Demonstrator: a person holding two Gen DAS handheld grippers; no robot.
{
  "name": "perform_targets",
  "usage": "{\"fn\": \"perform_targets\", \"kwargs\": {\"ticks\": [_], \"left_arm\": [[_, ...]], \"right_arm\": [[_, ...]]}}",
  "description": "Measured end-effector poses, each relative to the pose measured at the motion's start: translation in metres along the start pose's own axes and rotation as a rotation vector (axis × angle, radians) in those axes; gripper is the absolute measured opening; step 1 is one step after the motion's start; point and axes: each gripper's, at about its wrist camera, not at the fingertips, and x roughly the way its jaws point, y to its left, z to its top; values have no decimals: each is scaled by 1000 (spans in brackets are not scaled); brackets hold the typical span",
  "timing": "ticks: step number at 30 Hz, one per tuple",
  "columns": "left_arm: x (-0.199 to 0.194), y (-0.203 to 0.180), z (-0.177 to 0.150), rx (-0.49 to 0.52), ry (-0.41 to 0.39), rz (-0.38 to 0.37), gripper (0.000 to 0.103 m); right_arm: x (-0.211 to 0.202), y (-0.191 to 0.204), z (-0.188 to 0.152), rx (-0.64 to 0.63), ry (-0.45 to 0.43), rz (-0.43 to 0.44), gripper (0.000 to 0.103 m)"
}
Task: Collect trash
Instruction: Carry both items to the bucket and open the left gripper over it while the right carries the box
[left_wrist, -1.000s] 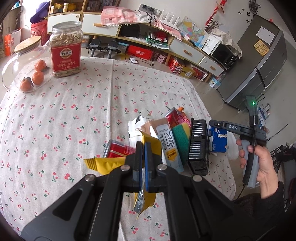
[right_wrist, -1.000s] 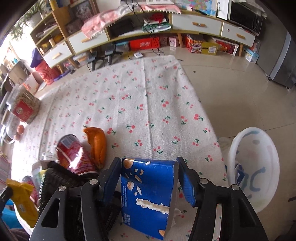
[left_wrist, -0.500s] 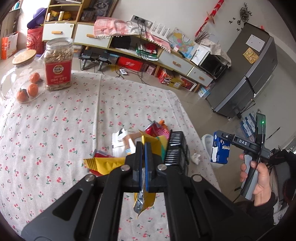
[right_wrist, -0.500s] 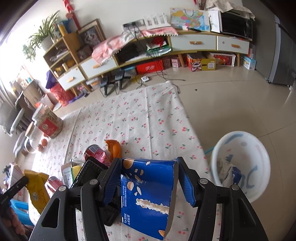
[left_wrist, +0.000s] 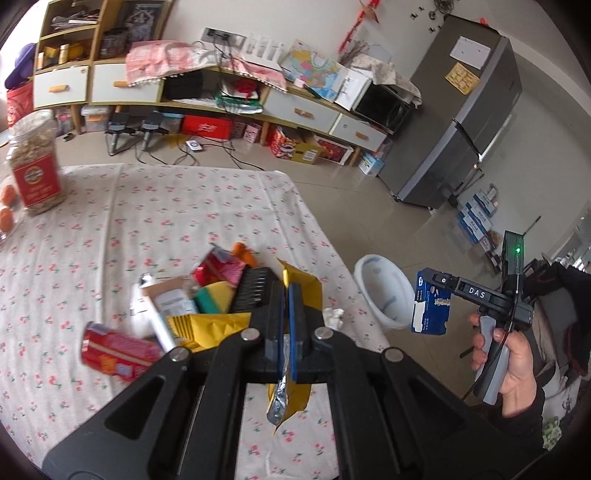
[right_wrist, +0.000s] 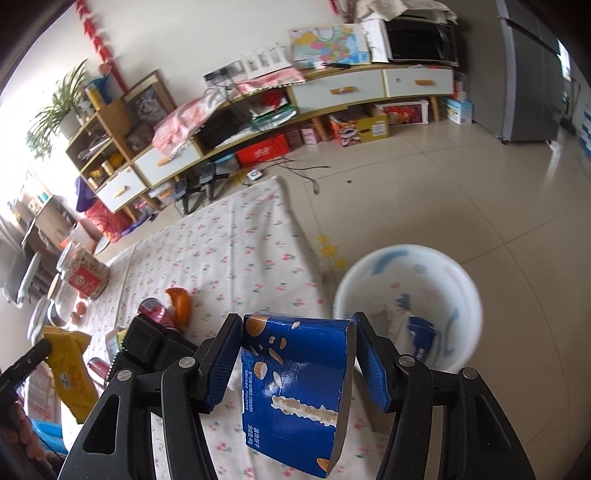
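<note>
Right wrist view: fingers (right_wrist: 229, 365) clamping blue box (right_wrist: 295, 384), angled downward.

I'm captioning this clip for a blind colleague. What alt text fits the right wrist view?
The right gripper holds a torn blue box above the edge of a cherry-print cloth, near a white bin on the floor. Wrappers and a can lie piled at left.

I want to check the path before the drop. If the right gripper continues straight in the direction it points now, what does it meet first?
Probably the tablecloth near the table's edge, not the white bin, which sits right of the line. The right gripper holds the blue box; depth is hard to judge.
</note>
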Motion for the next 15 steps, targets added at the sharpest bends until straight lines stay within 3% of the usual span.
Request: {"fn": "perform_targets", "kwargs": {"ticks": [15], "left_arm": [[99,-99,-4,118,121,-91,3]], "right_arm": [[-31,-106,-15,151,-25,-49,61]]}}
